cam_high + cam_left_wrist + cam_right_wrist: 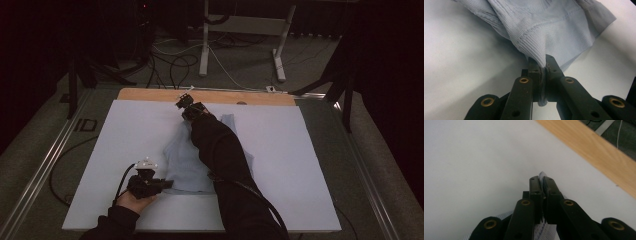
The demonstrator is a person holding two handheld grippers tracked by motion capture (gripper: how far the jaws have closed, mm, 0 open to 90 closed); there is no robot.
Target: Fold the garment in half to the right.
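We see both tongs clamped on the cloth (200,160): left tongs (167,184) at its lower-left edge, right tongs (182,102) at its top, long axis running between them.

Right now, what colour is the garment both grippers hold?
Pale blue ribbed knit garment, clearest in the left gripper view.
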